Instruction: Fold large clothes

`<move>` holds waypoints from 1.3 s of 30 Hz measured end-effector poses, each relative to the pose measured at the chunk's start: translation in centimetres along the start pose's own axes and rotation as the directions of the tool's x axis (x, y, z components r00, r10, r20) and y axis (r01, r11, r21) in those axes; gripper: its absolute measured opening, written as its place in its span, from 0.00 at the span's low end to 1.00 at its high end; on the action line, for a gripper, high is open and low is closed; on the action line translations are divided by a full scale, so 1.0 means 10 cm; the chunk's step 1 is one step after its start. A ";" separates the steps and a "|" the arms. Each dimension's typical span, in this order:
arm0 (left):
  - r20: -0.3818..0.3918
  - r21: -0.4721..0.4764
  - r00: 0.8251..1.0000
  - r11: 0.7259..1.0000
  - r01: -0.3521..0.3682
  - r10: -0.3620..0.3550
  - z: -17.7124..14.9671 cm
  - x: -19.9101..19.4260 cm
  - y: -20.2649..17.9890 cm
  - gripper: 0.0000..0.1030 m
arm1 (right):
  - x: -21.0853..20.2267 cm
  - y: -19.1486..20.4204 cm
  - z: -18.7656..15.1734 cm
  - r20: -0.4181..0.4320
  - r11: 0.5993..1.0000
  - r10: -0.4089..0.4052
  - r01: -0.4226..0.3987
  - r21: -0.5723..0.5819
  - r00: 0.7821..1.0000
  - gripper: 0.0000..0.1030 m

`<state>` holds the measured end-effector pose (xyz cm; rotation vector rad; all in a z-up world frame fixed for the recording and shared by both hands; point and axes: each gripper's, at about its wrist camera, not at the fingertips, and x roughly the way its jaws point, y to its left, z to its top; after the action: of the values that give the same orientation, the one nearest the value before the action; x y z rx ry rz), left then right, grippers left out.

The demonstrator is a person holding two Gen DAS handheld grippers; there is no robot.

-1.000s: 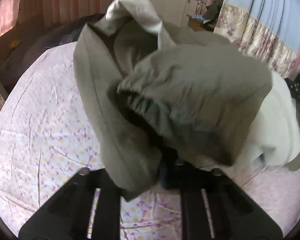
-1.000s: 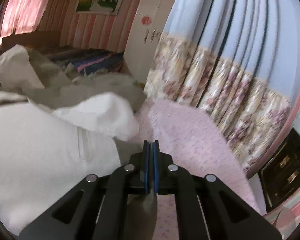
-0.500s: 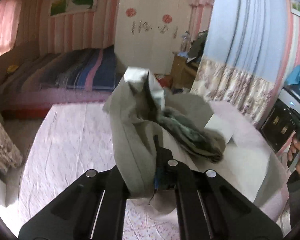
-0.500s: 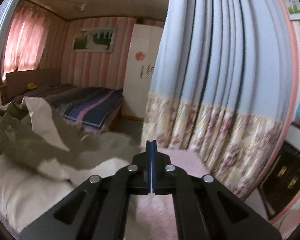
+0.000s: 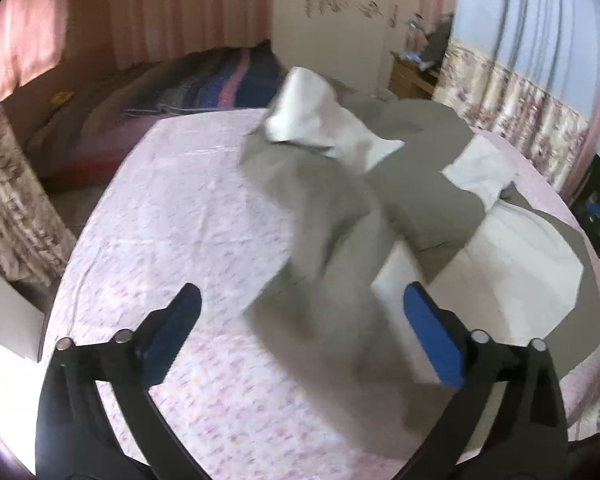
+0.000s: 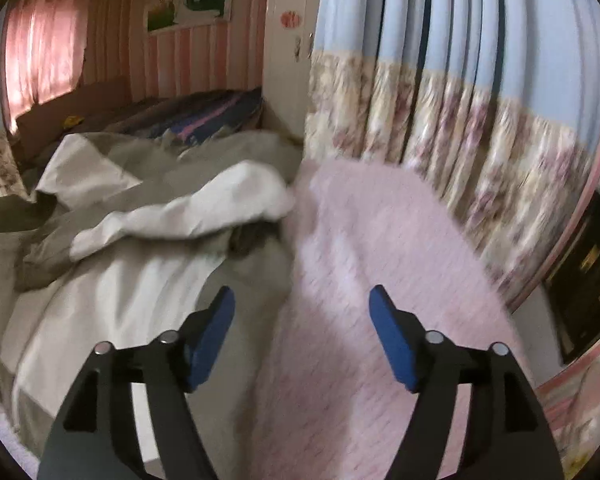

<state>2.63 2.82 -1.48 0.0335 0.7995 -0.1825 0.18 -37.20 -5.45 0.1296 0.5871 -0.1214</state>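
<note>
Both my claws just sprang open, nothing pinched: left gripper [image 5: 300, 326] straddles the grey-and-white jacket's [image 5: 412, 208] near hem, long axis running far-right across the pink bedsheet [image 5: 172, 208], right gripper [image 6: 300, 320] off its right edge.

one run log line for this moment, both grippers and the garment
left gripper: open, just released | right gripper: open, just released | grey-and-white jacket: crumpled on pink floral bedsheet, unfolded

Home bedroom. Bed with pink floral sheet [image 5: 172, 216] up front, second bed with striped blanket [image 5: 220, 84] behind it, white wardrobe with flower stickers [image 5: 332, 20]. Pink striped walls, framed picture [image 6: 188, 4], blue curtain with floral hem [image 6: 440, 80], pink window curtain [image 6: 40, 52].
</note>
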 end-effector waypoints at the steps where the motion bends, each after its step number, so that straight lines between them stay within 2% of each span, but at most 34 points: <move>1: 0.003 -0.001 1.000 1.000 -0.020 0.020 -0.07 0.03 0.06 0.97 | 0.01 0.00 -0.05 -0.017 0.999 0.030 -0.029 0.028 0.999 0.80; 3: -0.018 -0.016 1.000 1.000 -0.021 0.021 -0.19 0.12 0.18 0.97 | 0.01 0.00 -0.14 -0.042 0.995 0.076 -0.073 0.068 0.996 0.82; 4: -0.026 -0.031 0.999 0.999 0.031 -0.032 -0.26 0.17 0.22 0.97 | 0.02 0.01 -0.21 -0.060 0.993 0.094 -0.089 0.084 0.994 0.83; 6: -0.042 -0.026 0.995 0.996 0.088 -0.089 -0.30 0.31 0.17 0.97 | 0.03 0.07 -0.32 -0.092 0.991 0.111 -0.103 0.086 0.989 0.83; 10: -0.099 0.024 0.992 0.996 0.087 -0.084 -0.28 0.70 -0.05 0.97 | 0.18 0.20 -0.52 -0.170 0.987 0.158 -0.148 0.067 0.973 0.82; 12: -0.110 0.020 0.990 0.996 0.090 -0.087 -0.25 0.84 -0.10 0.97 | 0.31 0.27 -0.55 -0.195 0.985 0.172 -0.166 0.047 0.965 0.61; 13: -0.118 0.013 0.988 0.995 0.100 -0.098 -0.25 0.92 -0.12 0.95 | 0.33 0.29 -0.56 -0.203 0.980 0.198 -0.191 0.055 0.959 0.21; 14: -0.144 -0.018 0.981 0.991 0.129 -0.130 -0.24 1.01 -0.14 0.83 | 0.35 0.30 -0.56 -0.203 0.974 0.226 -0.216 0.069 0.953 0.05; 15: -0.144 -0.029 0.980 0.991 0.134 -0.137 -0.24 1.02 -0.16 0.79 | 0.36 0.31 -0.56 -0.195 0.970 0.242 -0.231 0.075 0.951 0.04; 16: -0.138 -0.024 0.981 0.991 0.133 -0.135 -0.25 0.98 -0.20 0.58 | 0.35 0.34 -0.55 -0.185 0.974 0.227 -0.220 0.057 0.956 0.03; 17: -0.136 0.003 0.982 0.992 0.130 -0.128 -0.24 0.91 -0.26 0.31 | 0.33 0.35 -0.52 -0.175 0.976 0.220 -0.215 0.045 0.960 0.02; 18: -0.122 0.023 0.988 0.995 0.094 -0.090 -0.24 0.84 -0.29 0.22 | 0.29 0.35 -0.49 -0.159 0.977 0.215 -0.211 0.040 0.964 0.02; 19: -0.105 0.021 0.993 0.998 0.059 -0.057 -0.22 0.73 -0.28 0.14 | 0.23 0.34 -0.43 -0.132 0.978 0.208 -0.206 0.030 0.969 0.02; 20: -0.098 -0.009 0.993 0.998 0.063 -0.063 -0.23 0.64 -0.25 0.11 | 0.17 0.32 -0.36 -0.111 0.978 0.207 -0.206 0.021 0.972 0.02; 22: -0.084 -0.086 0.995 0.995 0.054 -0.061 -0.24 0.40 -0.17 0.10 | 0.02 0.29 -0.21 -0.066 0.979 0.204 -0.205 -0.010 0.977 0.03; 24: -0.066 -0.106 0.997 0.994 0.025 -0.032 -0.29 0.15 -0.11 0.09 | -0.10 0.30 -0.12 -0.041 0.979 0.198 -0.199 -0.040 0.979 0.03; 27: -0.041 -0.134 0.999 0.991 -0.018 0.013 -0.39 -0.26 -0.07 0.10 | -0.21 0.30 -0.07 -0.036 0.979 0.192 -0.194 -0.058 0.981 0.08; 28: -0.039 -0.152 0.999 0.988 -0.036 0.030 -0.43 -0.38 -0.04 0.19 | -0.23 0.29 -0.09 -0.044 0.982 0.179 -0.182 -0.057 0.983 0.20; 29: -0.036 -0.158 0.998 0.986 -0.059 0.054 -0.48 -0.49 0.05 0.33 | -0.24 0.28 -0.11 -0.057 0.986 0.152 -0.156 -0.062 0.987 0.51; 30: -0.022 -0.171 0.995 0.980 -0.104 0.102 -0.50 -0.59 0.11 0.38 | -0.24 0.26 -0.10 -0.062 0.989 0.120 -0.125 -0.074 0.991 0.73; 31: -0.011 -0.181 0.991 0.974 -0.135 0.135 -0.50 -0.65 0.15 0.52 | -0.31 0.23 -0.10 -0.033 0.994 0.062 -0.065 -0.085 0.998 0.86; 32: -0.008 -0.186 0.989 0.971 -0.147 0.148 -0.45 -0.64 0.14 0.65 | -0.37 0.20 -0.08 0.000 0.996 0.033 -0.033 -0.080 0.999 0.86; 35: 0.011 -0.210 0.986 0.964 -0.160 0.166 -0.31 -0.68 0.27 0.80 | -0.44 0.11 0.08 0.029 0.998 0.051 -0.049 -0.044 0.998 0.86; 37: 0.055 -0.193 0.985 0.970 -0.147 0.161 -0.12 -0.63 0.26 0.84 | -0.46 0.15 0.21 0.057 0.996 0.082 -0.081 -0.028 0.995 0.87; 39: 0.087 -0.198 0.985 0.971 -0.132 0.152 0.07 -0.48 0.24 0.86 | -0.45 0.27 0.31 0.049 0.990 0.134 -0.132 -0.039 0.990 0.87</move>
<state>0.24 5.80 2.34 -0.0990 0.7072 0.0290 -1.42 -34.70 -0.11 0.1308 0.5278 0.0152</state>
